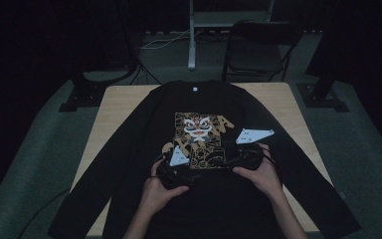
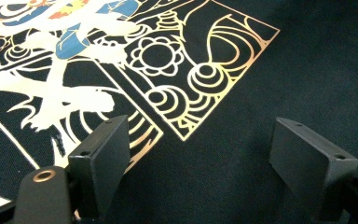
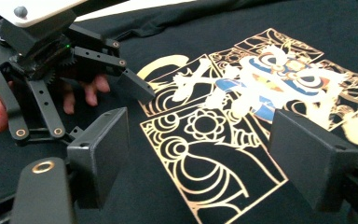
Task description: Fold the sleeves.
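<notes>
Grippers, left (image 2: 200, 154) and right (image 3: 200, 154), gape empty over dim black shirt (image 1: 278, 149).

Both forearms in from bottom. Left gripper (image 1: 171, 167) and right gripper (image 1: 238, 157) held low, near each other, jaws wide apart, nothing between.

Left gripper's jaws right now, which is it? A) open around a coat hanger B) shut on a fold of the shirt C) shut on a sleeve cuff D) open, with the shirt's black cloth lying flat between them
D: in the left gripper view the left gripper has its jaws set wide apart over the flat black shirt, beside the corner of the gold print, with nothing pinched.
</notes>
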Available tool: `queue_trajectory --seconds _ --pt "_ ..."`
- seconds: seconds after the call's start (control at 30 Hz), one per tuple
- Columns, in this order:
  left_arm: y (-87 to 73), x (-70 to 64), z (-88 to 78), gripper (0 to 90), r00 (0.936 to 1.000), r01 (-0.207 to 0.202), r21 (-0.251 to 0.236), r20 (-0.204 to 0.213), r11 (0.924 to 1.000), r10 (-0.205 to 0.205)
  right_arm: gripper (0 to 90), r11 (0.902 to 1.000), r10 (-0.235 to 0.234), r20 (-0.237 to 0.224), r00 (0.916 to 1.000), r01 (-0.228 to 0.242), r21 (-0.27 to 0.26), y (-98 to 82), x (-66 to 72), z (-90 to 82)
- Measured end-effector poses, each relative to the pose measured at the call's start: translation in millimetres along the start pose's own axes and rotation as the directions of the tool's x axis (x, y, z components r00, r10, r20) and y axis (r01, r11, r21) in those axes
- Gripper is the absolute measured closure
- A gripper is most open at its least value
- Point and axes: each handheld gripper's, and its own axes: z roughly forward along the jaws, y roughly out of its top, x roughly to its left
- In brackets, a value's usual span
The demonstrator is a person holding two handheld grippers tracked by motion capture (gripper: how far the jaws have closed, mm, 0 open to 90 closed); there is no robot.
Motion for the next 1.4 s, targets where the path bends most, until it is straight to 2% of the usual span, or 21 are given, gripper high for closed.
queue_trajectory --seconds 0.27,0.3,0.47,1.1,1.23,1.27,1.4 --pt "0.0 0.0 0.0 22.2 1.0 0.001 0.0 0.0 1.0 -0.001 19.5 0.9994 -0.023 0.04 0.9989 0.024 -0.024 5.7 -1.0 -6.3" --pt "0.0 -0.1 0.0 22.2 1.0 0.001 0.0 0.0 1.0 -0.001 23.2 0.9994 -0.025 0.038 0.999 0.026 -0.022 7.5 -1.4 -8.4" --pt "0.0 -0.1 0.0 22.2 1.0 0.001 0.0 0.0 1.0 -0.001 22.4 0.9992 -0.031 0.045 0.9985 0.032 -0.022 9.1 -1.9 -12.3" --pt "0.1 -0.1 -0.1 22.2 1.0 0.0 0.001 -0.001 1.0 0.0 24.2 0.9995 0.002 0.106 0.9944 0.001 -0.033 3.0 -13.9 -29.8" --pt "0.1 0.0 -0.1 22.2 1.0 -0.002 0.002 -0.002 1.0 0.002 24.4 0.9995 0.009 0.105 0.9944 -0.006 -0.03 0.4 -16.9 -32.8" --pt "0.1 0.0 -0.1 22.2 1.0 -0.002 0.002 -0.001 1.0 0.002 24.5 0.999 0.023 0.094 0.9953 -0.019 -0.041 -0.5 -18.8 -35.8" --pt "0.0 -0.1 0.0 22.2 1.0 0.0 0.001 -0.001 1.0 0.0 24.4 0.9988 0.028 0.114 0.9931 -0.023 -0.044 -1.5 -23.0 -42.3"
